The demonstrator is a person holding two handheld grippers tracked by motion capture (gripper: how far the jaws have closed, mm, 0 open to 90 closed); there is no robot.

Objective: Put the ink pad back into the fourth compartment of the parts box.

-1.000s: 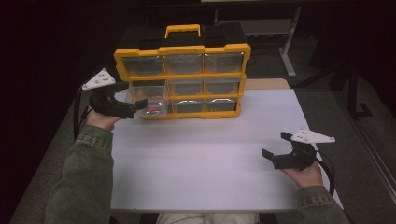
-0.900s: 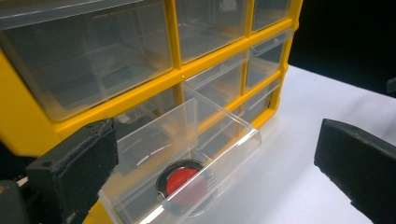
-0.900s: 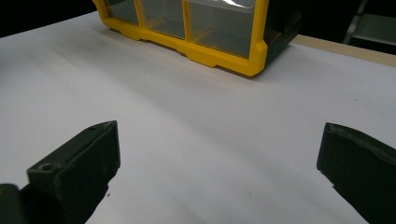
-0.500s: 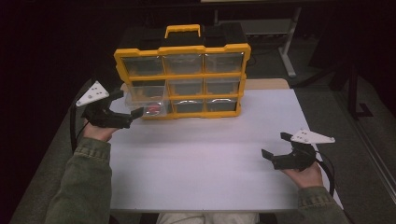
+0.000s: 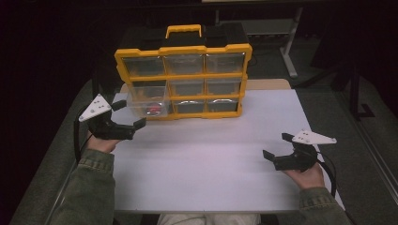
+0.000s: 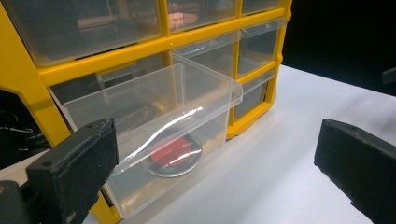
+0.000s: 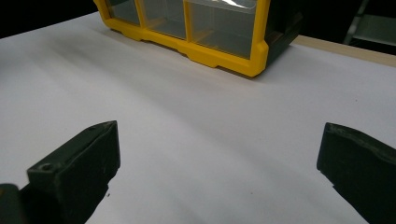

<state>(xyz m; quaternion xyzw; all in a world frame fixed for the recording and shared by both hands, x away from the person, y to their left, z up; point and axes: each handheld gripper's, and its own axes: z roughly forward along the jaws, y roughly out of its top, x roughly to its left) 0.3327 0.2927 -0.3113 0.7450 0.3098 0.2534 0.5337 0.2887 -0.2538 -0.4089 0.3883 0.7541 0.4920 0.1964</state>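
A yellow organiser (image 5: 183, 77) with clear drawers stands at the back of the white table (image 5: 206, 154). Its left drawer (image 5: 146, 101) in the lower rows is pulled out, and a red round object (image 5: 153, 109) lies inside it. The left gripper view shows that drawer (image 6: 154, 126) close ahead with the red object (image 6: 173, 155) on its floor. My left gripper (image 5: 126, 115) is open, just left of and in front of the drawer, holding nothing. My right gripper (image 5: 278, 146) is open over the table at the right front. In the right gripper view the organiser's lower corner (image 7: 224, 37) is far ahead.
A bare stretch of white table (image 7: 196, 126) lies between the grippers and the organiser. A strip of wooden top (image 5: 267, 84) shows behind the white sheet at the right. Dark floor and a metal stand base (image 5: 288, 51) lie beyond the table.
My left gripper has drawn back from the organiser toward the left front, and the drawer now stands pulled out. The right gripper has stayed in place.
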